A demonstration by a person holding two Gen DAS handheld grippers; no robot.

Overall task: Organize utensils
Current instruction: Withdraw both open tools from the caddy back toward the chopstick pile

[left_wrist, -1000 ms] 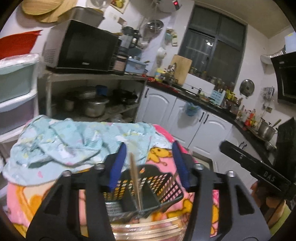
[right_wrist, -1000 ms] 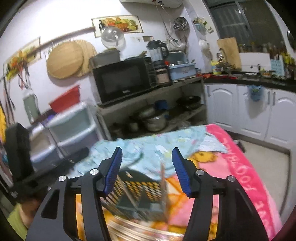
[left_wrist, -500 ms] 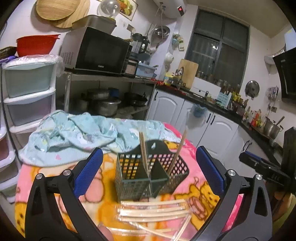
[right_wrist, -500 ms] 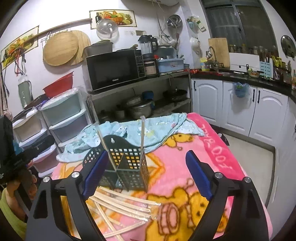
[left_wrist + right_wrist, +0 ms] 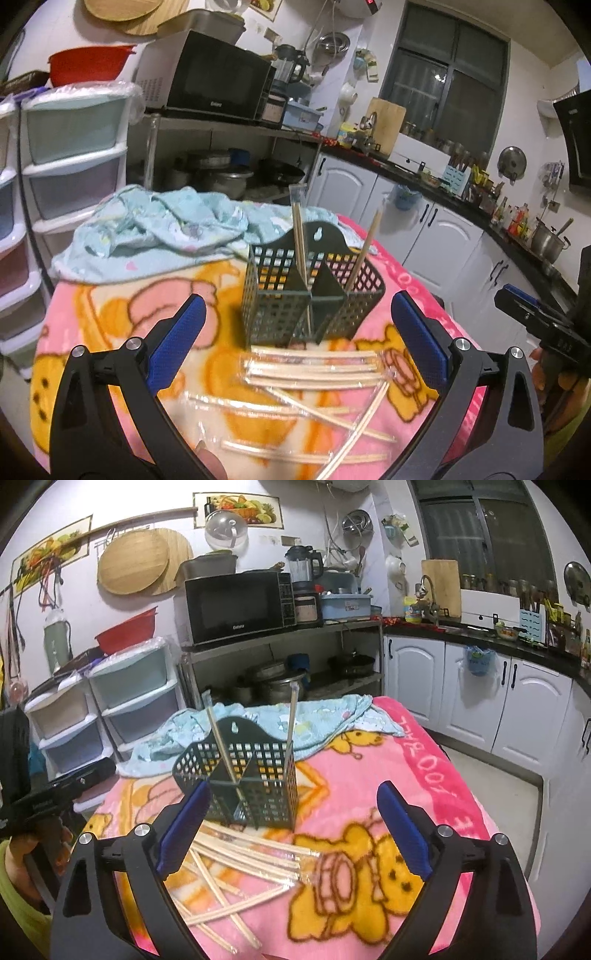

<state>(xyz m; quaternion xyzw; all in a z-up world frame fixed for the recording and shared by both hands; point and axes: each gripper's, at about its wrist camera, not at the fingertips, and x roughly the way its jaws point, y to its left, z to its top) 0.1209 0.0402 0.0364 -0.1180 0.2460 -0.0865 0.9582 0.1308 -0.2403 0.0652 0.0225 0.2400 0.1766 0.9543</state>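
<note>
Wrapped chopsticks scattered on blanket-covered surface, just before caddy. Judged light, stiff, wrapper slippery; mid-length pinch advised. Left claw spread, empty; right claw just opened, empty.

A bench covered by a pink fleece blanket with yellow cartoon bears carries a dark green perforated plastic utensil basket standing upright near its middle. Just in front of the basket lie scattered pale wooden chopsticks in clear wrappers. A crumpled light blue patterned cloth lies behind the basket at the far edge.
</note>
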